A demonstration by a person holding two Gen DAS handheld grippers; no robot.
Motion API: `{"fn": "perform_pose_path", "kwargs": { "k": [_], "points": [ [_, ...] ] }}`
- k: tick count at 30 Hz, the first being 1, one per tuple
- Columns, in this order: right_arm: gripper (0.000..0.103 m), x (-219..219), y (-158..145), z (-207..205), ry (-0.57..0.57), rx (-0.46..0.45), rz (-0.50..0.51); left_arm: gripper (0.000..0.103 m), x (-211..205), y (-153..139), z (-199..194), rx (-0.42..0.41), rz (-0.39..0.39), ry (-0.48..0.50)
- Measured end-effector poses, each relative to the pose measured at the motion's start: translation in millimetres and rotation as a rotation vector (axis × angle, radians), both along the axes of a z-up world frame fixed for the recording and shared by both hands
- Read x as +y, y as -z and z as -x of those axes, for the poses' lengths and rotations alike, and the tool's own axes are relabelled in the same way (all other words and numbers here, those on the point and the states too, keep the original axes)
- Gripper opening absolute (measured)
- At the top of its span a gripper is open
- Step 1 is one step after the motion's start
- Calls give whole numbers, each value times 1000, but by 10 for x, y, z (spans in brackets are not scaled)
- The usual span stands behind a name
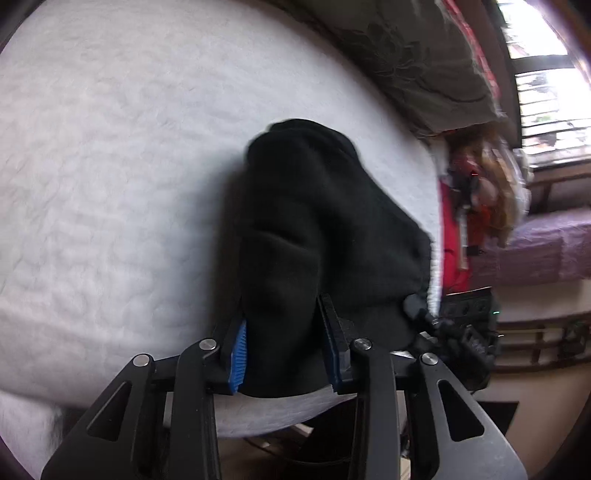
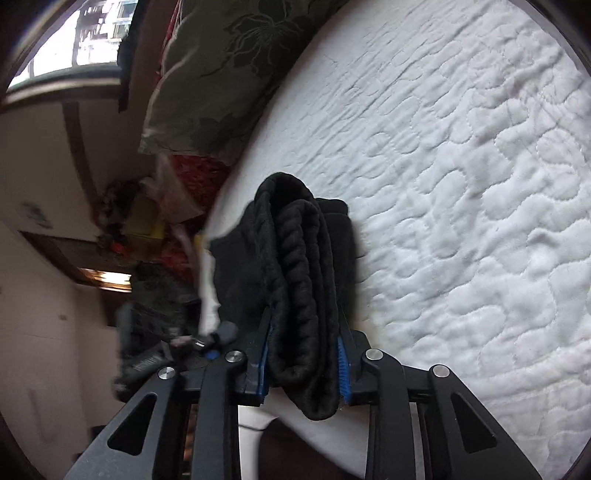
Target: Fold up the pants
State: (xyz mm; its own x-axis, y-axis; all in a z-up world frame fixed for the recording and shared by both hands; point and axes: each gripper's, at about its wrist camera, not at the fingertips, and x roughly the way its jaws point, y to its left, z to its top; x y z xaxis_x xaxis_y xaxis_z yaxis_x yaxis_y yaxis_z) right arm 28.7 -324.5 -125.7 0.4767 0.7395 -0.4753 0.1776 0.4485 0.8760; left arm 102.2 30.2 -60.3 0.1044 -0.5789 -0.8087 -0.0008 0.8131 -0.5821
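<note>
**Two grippers clamp black pants at the mattress edge**

Two handheld grippers grasp a bundle of black pants (image 1: pixel 314 229) over a white quilted mattress (image 1: pixel 110 184). Seen from the left wrist, the left gripper (image 1: pixel 284 343) has its blue-padded fingers (image 1: pixel 239 354) pressed against either side of a thick fold of the dark fabric, which bulges forward between them and hides the fingertips. Seen from the right wrist, the right gripper (image 2: pixel 304 350) is likewise clenched on the pants (image 2: pixel 295 277), here showing several stacked, ribbed layers folded together, with a rounded fold hanging below the blue pads (image 2: pixel 342 369). The garment sits near one edge of the mattress (image 2: pixel 461 184), close to where the bedding drops away toward the room. A floral grey-brown pillow (image 2: pixel 229 66) lies along the far edge of the mattress, beside a window (image 2: pixel 92 33). Beyond the bed edge, red and orange clutter (image 1: pixel 476 192) and a purple-covered surface (image 1: pixel 546 247) appear blurred.
</note>
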Motion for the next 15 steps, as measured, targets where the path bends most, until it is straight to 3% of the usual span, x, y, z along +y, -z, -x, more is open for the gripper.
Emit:
{"fn": "perform_pose_path", "kwargs": {
  "k": [1, 2, 4, 6, 10, 13, 15],
  "points": [
    [28, -40, -3, 8, -21, 6, -31, 31, 4, 47, 15, 8, -39, -10],
    [31, -49, -8, 7, -24, 17, 0, 32, 9, 99, 25, 16, -79, -24],
    [39, -14, 1, 12, -42, 49, 175, 32, 42, 109, 60, 24, -72, -58],
    [43, 51, -47, 53, -54, 52, 251, 32, 103, -17, 125, 0, -73, -91],
    [44, -4, -467, 187, 17, -66, 357, 32, 201, -475, 294, -181, -108, -170],
    [44, 18, -868, 221, 45, -238, 405, 32, -11, -687, 263, -255, -72, -116],
    [43, 139, -977, 171, 15, -305, 404, 32, -277, -680, 132, -267, -108, -69]
  ]
}}
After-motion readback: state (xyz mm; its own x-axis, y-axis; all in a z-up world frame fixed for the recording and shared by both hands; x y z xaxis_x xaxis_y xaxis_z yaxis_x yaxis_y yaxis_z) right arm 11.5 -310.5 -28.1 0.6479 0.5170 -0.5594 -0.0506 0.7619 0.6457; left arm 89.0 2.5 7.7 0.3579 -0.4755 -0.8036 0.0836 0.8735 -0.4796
